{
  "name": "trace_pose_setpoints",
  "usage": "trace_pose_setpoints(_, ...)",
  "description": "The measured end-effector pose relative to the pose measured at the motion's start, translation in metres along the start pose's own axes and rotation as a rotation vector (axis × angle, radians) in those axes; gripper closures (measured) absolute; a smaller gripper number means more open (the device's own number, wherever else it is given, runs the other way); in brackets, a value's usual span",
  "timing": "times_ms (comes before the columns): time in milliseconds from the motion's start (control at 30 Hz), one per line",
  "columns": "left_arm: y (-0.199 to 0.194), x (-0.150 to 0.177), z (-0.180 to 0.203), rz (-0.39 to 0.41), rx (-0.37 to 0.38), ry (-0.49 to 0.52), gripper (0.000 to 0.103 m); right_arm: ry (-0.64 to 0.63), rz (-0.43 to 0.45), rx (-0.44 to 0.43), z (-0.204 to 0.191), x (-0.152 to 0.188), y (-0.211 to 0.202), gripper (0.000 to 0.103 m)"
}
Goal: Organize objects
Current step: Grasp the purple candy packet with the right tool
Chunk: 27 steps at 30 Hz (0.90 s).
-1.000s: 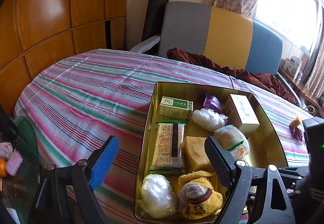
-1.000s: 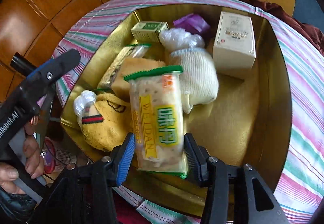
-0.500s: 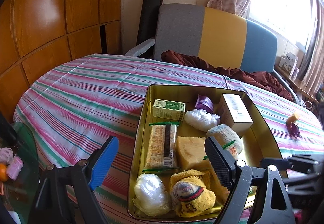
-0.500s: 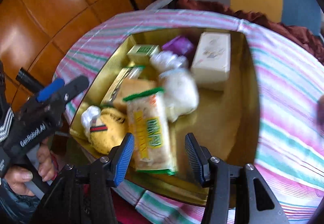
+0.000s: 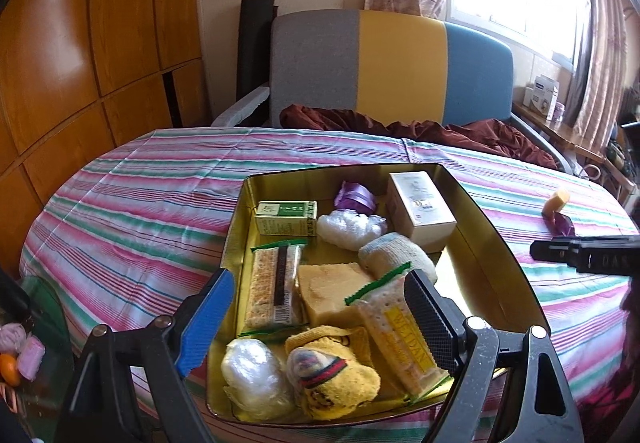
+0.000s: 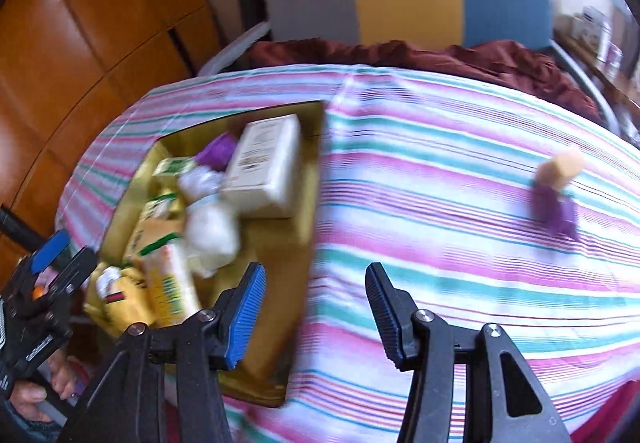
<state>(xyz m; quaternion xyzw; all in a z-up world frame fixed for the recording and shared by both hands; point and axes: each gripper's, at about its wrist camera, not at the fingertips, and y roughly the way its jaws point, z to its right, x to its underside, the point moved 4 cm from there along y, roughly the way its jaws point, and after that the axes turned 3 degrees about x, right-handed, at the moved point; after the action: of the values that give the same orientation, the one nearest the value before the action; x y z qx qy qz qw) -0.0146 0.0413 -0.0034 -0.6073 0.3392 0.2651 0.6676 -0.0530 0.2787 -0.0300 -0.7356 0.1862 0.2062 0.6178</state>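
Now the cracker pack [image 5: 394, 327] is lying released in the tin [image 5: 496, 243]. The right tongs [image 6: 316, 303], spread and empty, are being swung toward the yellow block [image 6: 560, 167] on the worktop [image 6: 440, 203]. The left tongs [image 5: 320, 319] are being held spread, empty, over the tin.

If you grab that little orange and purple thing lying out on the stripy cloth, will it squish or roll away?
The small orange and purple item looks crinkly on its purple end, so that part is probably soft wrapper that would give a little. It seems small and likely light. It lies flat on the striped cloth and looks blocky, so it probably won't roll. The picture is too blurred to be sure.
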Motion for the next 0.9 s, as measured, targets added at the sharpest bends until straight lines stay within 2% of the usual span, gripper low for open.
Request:
trace_pose_setpoints(367, 0.003, -0.005, 0.038, -0.009, 0.053, 0.079, 0.016, 0.161, 0.021, 0.146, 0.108, -0.013, -0.013, 0.05)
trace_pose_setpoints(667, 0.013, -0.009, 0.076, -0.026, 0.121, 0.143, 0.016, 0.347, 0.01, 0.235, 0.195, -0.016, -0.011, 0.05)
trace_pose_setpoints(800, 0.016, -0.007, 0.091, -0.041, 0.154, 0.166, 0.016, 0.407, -0.003, 0.269, 0.224, -0.018, -0.004, 0.049)
trace_pose_setpoints(900, 0.019, -0.006, 0.097, -0.052, 0.171, 0.174, 0.016, 0.428, -0.004, 0.272, 0.234, -0.023, 0.001, 0.043)
